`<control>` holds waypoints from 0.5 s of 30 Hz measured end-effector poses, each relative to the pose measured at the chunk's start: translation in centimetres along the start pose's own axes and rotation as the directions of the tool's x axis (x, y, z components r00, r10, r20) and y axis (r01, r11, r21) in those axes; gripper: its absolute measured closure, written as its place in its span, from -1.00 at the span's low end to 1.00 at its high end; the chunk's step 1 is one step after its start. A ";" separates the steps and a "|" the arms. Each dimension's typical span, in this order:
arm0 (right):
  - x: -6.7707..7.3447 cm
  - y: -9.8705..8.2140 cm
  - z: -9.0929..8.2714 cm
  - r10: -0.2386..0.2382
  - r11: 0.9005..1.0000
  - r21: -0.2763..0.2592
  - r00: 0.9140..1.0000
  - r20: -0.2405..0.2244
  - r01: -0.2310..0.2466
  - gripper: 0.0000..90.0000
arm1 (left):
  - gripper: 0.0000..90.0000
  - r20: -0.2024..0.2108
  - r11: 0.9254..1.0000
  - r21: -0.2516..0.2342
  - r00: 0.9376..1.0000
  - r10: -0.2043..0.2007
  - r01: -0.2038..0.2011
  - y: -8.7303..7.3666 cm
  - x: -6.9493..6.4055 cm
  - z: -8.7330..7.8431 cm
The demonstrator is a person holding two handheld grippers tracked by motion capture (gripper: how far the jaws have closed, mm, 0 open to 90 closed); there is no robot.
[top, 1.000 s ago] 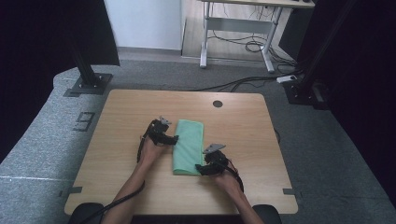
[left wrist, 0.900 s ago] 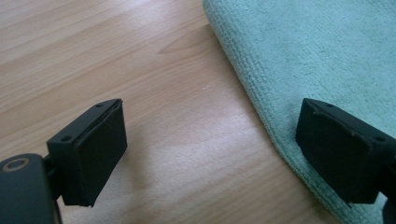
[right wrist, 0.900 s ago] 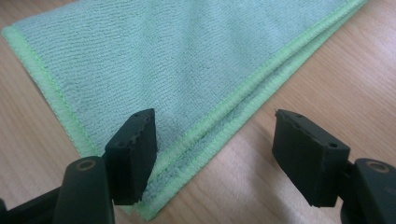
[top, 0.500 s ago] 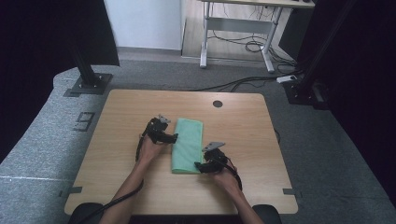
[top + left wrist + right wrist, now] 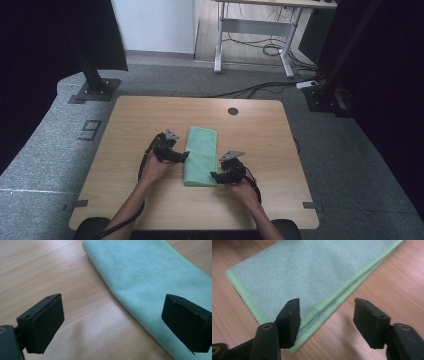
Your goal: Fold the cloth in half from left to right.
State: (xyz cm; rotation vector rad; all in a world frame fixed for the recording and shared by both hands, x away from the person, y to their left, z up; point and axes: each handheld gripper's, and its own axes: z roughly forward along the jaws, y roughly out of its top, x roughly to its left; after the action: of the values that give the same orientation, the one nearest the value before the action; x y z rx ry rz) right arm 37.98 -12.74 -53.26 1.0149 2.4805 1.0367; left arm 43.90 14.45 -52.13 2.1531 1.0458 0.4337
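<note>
A folded green cloth point(image 5: 201, 155) lies flat near the middle of the wooden table point(image 5: 130, 125). My left gripper point(image 5: 181, 156) sits at the cloth's left folded edge, open, one jaw over bare wood and the other over the cloth point(image 5: 150, 282). My right gripper point(image 5: 214, 175) is at the cloth's near right corner, open, its jaws either side of the stitched double edge of the cloth point(image 5: 312, 275). Nothing is held by either one.
A round cable hole point(image 5: 233, 111) is in the table's far side. Black stand bases point(image 5: 95, 90) sit on the grey floor beyond the table, and a desk frame point(image 5: 255, 30) with cables stands farther back.
The right gripper has shifted slightly left toward the cloth's near right corner. The left gripper and the cloth have stayed about where they were.
</note>
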 end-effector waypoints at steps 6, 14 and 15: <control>-0.2 -0.1 -0.7 -0.011 1.000 -0.003 1.000 0.005 0.011 -0.42 | -0.93 0.029 1.000 0.000 1.000 0.011 -0.011 -1.0 -0.5 -1.6; -1.0 -0.9 -2.3 -0.014 0.999 -0.031 1.000 0.023 0.015 -0.64 | -0.97 0.053 1.000 0.008 0.998 0.021 -0.021 -2.7 -1.0 -3.6; -1.0 -0.9 -2.5 -0.012 0.999 -0.030 1.000 0.023 0.013 -0.66 | -0.98 0.056 1.000 0.007 0.998 0.023 -0.024 -2.9 -1.1 -3.9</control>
State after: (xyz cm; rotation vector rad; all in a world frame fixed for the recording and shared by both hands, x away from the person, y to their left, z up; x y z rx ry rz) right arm 37.06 -15.22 -52.19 0.9959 2.4427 1.0492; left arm 39.46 16.58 -51.45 2.1738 0.9935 0.3787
